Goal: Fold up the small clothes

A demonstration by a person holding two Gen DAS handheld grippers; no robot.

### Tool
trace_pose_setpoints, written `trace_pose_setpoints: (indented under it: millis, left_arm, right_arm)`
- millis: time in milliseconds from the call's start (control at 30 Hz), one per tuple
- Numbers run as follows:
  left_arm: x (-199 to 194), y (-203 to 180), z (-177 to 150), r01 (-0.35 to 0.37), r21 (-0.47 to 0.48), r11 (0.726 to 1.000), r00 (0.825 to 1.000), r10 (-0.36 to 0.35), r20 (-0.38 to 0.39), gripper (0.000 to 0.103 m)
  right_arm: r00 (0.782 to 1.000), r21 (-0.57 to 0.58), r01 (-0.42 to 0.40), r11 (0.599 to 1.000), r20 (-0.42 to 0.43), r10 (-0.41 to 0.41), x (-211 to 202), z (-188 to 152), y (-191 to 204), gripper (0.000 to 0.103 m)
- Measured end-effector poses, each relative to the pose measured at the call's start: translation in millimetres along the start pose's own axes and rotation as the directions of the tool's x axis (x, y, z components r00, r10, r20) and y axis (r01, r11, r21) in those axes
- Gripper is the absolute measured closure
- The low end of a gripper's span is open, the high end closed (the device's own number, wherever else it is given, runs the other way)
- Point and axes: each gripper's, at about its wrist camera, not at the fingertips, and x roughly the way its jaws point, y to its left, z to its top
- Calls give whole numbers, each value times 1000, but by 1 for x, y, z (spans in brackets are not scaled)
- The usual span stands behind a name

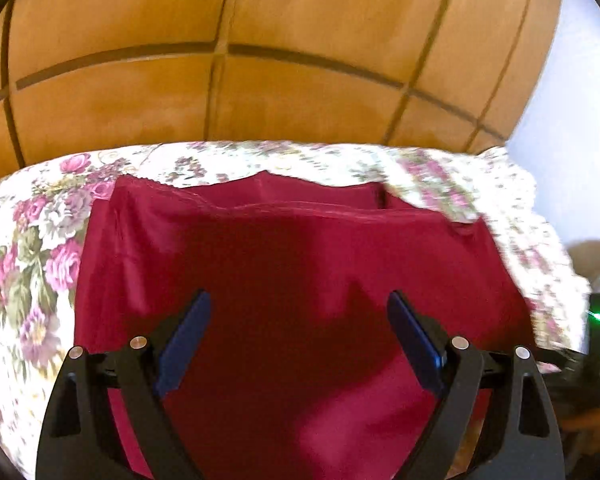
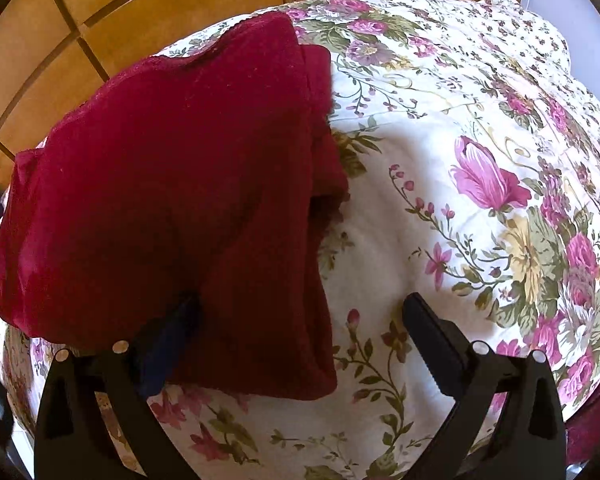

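A dark red garment (image 1: 292, 264) lies spread on a floral quilt (image 1: 40, 240), its far edge folded over. My left gripper (image 1: 299, 300) is open just above the garment's middle, holding nothing. In the right wrist view the same red garment (image 2: 172, 184) lies folded at the left of the quilt (image 2: 480, 160). My right gripper (image 2: 300, 304) is open at the garment's near right corner; its left finger (image 2: 168, 340) is under the cloth edge, its right finger (image 2: 432, 344) over bare quilt.
An orange tiled floor (image 1: 260, 60) lies beyond the far edge of the quilt-covered surface. A pale wall (image 1: 572, 100) is at the right. More dark red cloth (image 2: 596, 412) shows at the right wrist view's lower right edge.
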Motion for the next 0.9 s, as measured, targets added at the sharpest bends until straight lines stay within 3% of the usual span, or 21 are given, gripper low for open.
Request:
trace_pose_setpoints:
  millis: [100,133,200,267,367,433,533,667,767,867,900]
  left_arm:
    - [34,19,-3,-182,42,982,982,184,-46,14]
    - [42,28,-8,-189,42,981,980,192,-59,9]
    - [38,41,-23,-114,5,994,993,113,11,9]
    - [31,37,-30,-120,30,992,992,119,30,7]
    - [29,36,-33,-124,36,992,992,123,35,6]
    - [31,36,-33,-120,33,992,992,119,32,6]
    - [31,36,-32,-126,38,991,992,124,36,6]
    - [31,36,-32,-124,38,992,992,122,36,5]
    - [33,35,-31,-121,42,992,992,119,35,4]
    - [33,35,-31,-119,42,992,992,118,37,4]
    - [33,35,-31,-118,41,992,993,116,37,4]
  right_arm:
    - [1000,-3,0,1000,-1,0,0,0,-1,2]
    - [1000,-1,-3,1000,-5,3,0,0,-1,2]
    - [1000,30,-6,1000,-15,7,-3,0,-5,2]
    - [1000,96,26,995,9,-27,-12,2,-12,2]
    - [989,129,51,990,131,-68,-38,7,-12,2]
    - [966,105,38,994,250,-63,-54,14,-4,2]
    - [938,31,-7,999,347,-5,-57,29,14,2]
    - [934,-16,-71,997,350,72,-34,53,35,2]
    - [937,28,-126,992,330,109,-8,74,38,2]
    - [954,92,-91,992,293,60,20,96,30,2]
    - [964,102,-16,995,264,-12,33,103,26,2]
